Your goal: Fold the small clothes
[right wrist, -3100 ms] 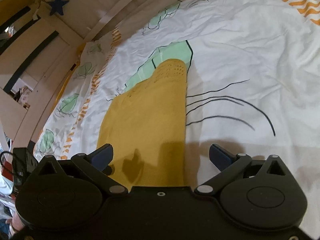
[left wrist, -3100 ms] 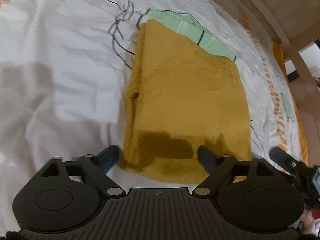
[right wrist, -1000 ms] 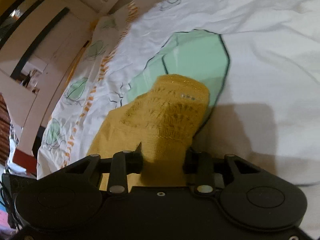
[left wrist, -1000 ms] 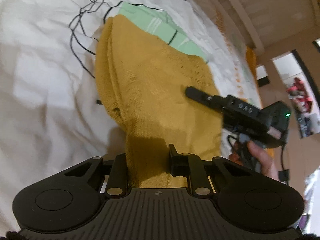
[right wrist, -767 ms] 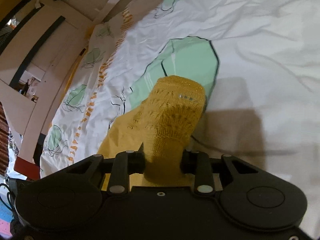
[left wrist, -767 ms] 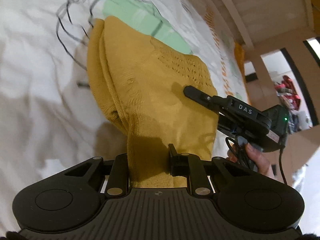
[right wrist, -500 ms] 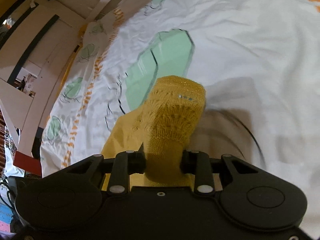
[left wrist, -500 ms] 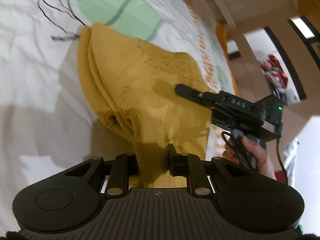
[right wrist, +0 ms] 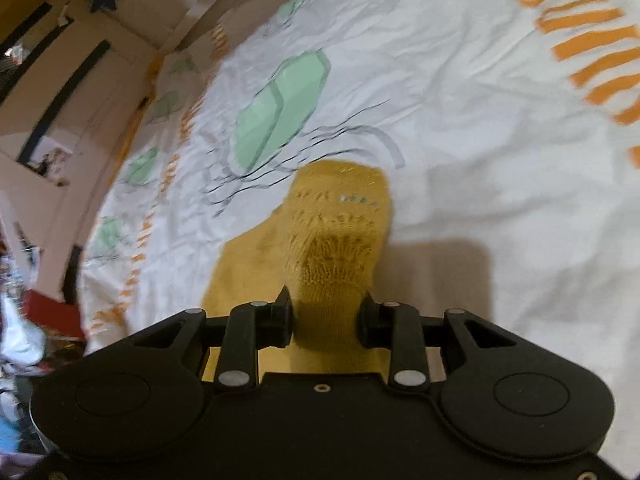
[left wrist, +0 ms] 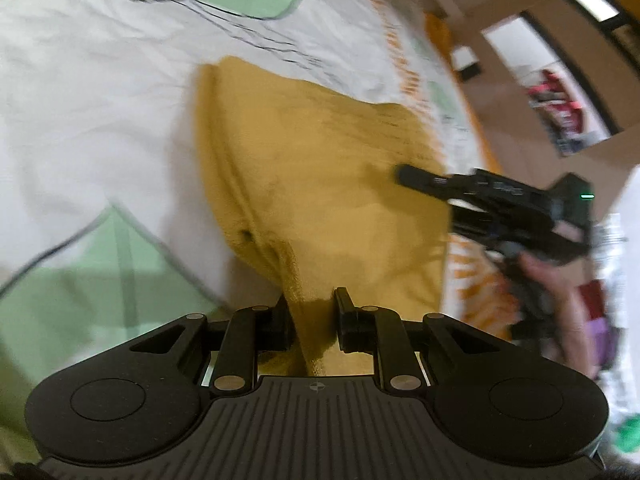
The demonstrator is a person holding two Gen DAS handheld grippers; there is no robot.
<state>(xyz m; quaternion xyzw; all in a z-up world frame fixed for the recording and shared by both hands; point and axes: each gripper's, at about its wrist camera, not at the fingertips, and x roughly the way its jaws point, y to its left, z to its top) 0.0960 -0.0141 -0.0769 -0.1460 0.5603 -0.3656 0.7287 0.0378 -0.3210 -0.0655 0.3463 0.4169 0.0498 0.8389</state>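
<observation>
A mustard-yellow knitted garment (left wrist: 320, 176), folded, is held up off the white printed bedsheet (left wrist: 80, 92). My left gripper (left wrist: 312, 316) is shut on its near edge. My right gripper (right wrist: 325, 314) is shut on the garment's (right wrist: 336, 240) other end, where the openwork knit bunches between the fingers. The right gripper also shows in the left wrist view (left wrist: 424, 178), at the far right of the cloth, with the hand that holds it.
The sheet (right wrist: 480, 140) has green leaf prints and orange dashes. A wooden bed frame (right wrist: 132, 56) and room clutter lie beyond the bed's edge at the left of the right wrist view. Both views are motion-blurred.
Both grippers closed on the garment, lifted it off the sheet and are carrying it across the bed. The green print that lay under it now sits apart from it.
</observation>
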